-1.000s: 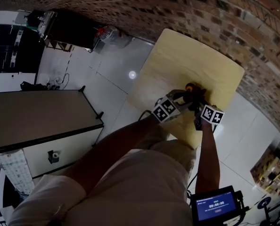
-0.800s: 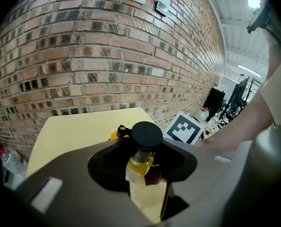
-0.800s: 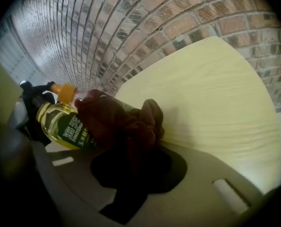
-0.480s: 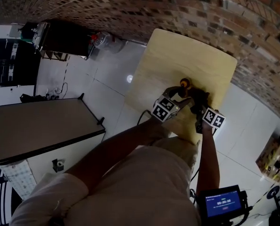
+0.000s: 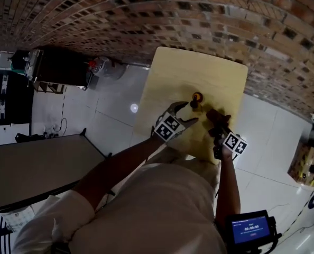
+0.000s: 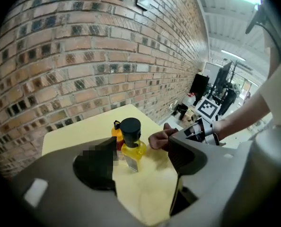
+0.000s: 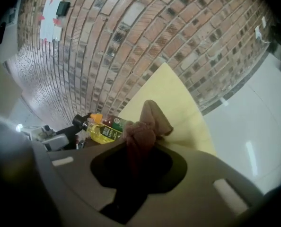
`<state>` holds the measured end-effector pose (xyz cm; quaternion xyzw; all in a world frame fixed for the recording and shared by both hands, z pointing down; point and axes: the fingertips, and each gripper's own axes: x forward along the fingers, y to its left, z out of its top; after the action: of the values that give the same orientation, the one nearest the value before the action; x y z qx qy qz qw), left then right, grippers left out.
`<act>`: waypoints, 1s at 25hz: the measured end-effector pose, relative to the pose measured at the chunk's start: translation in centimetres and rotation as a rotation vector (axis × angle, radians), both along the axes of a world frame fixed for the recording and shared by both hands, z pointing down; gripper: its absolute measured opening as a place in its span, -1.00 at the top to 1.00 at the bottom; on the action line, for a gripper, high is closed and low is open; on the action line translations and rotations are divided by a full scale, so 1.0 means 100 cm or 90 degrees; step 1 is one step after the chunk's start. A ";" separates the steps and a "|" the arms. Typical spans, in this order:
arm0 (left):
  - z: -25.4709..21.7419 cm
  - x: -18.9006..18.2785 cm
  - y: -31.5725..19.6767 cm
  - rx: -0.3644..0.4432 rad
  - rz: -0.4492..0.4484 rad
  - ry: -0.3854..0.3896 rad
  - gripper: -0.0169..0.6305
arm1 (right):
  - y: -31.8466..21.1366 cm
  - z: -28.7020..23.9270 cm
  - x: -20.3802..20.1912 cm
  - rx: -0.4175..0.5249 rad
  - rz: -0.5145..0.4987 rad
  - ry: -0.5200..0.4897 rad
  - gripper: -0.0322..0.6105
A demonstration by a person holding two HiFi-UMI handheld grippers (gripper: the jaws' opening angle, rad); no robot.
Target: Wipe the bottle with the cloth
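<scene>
A yellow bottle (image 6: 131, 144) with a black cap stands upright on the pale yellow table (image 5: 199, 73); the head view shows it as a small bottle (image 5: 197, 97). My left gripper (image 6: 141, 161) is open. Its jaws have just been opening, and the bottle stands just ahead of them, with nothing pressed between the pads. In the head view the left gripper (image 5: 184, 111) sits just near of the bottle. My right gripper (image 7: 140, 149) is shut on a bunched brown cloth (image 7: 144, 129). It holds the cloth (image 5: 216, 116) to the bottle's right, apart from it.
A second bottle (image 6: 115, 132) with an orange cap stands close behind the yellow one. A brick wall (image 5: 146, 20) runs along the table's far edge. A dark-topped cabinet (image 5: 35, 165) stands on the white floor at left. A small screen (image 5: 247, 229) is at lower right.
The left jaws have opened and drawn back a little from the bottle. The right gripper has carried the cloth rightward, away from the bottle.
</scene>
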<state>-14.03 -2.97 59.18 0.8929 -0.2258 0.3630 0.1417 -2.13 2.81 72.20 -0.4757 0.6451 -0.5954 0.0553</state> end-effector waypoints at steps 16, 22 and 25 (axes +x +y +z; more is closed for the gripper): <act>0.002 -0.003 -0.020 0.237 0.705 -0.196 -0.34 | 0.016 -0.070 0.000 0.057 0.057 0.083 0.69; 0.017 0.013 -0.035 0.361 0.918 -0.294 -0.23 | 0.032 -0.091 -0.009 0.076 0.058 0.089 0.69; 0.024 0.009 -0.022 0.395 1.023 -0.318 -0.09 | 0.047 -0.092 -0.015 0.067 0.063 0.086 0.68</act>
<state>-13.15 -5.12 61.59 0.6747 0.3552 0.4589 -0.4561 -3.68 7.53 63.02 -0.5425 0.6532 -0.5240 0.0661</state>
